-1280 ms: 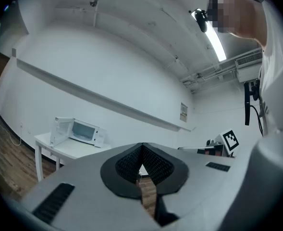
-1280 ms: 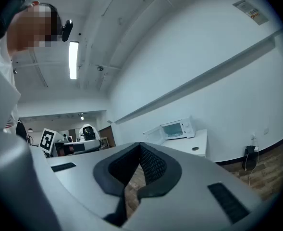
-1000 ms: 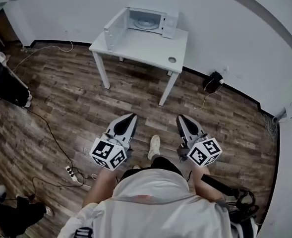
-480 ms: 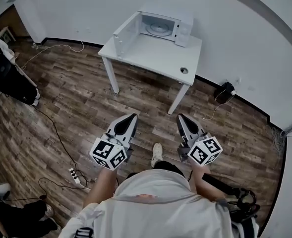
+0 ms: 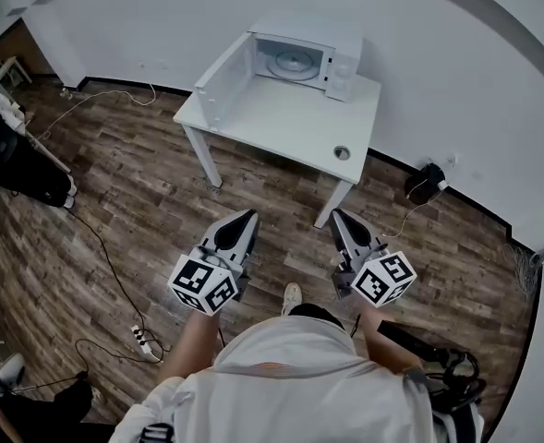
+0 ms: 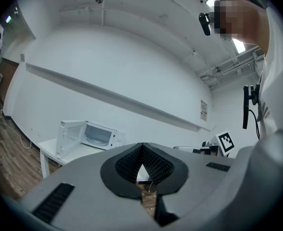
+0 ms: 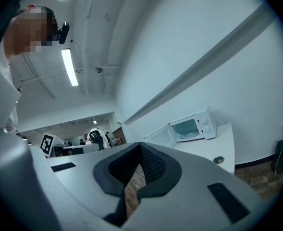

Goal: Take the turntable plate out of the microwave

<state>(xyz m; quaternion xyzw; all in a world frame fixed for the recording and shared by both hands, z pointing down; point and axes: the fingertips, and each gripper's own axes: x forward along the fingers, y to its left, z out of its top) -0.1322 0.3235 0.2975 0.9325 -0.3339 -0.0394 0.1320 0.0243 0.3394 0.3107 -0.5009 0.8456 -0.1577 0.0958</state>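
Head view: the turntable plate (image 5: 295,63) lies inside the microwave (image 5: 344,63), whose door (image 5: 223,81) is swung wide, on the white table (image 5: 290,123). The left gripper (image 5: 246,216) and right gripper (image 5: 336,216) hang over the floor, well apart from it.

Left gripper view: jaws pressed together, nothing between; the plate shows as a small pale disc.

Right gripper view: jaws together, empty; the plate is hard to make out. A distant person (image 7: 94,137) appears only here.

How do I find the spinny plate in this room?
Find the white table against the wall; a white microwave sits at its back with its door swung open. Inside lies the turntable plate, a pale round disc, much bigger than the little round hole in the tabletop.
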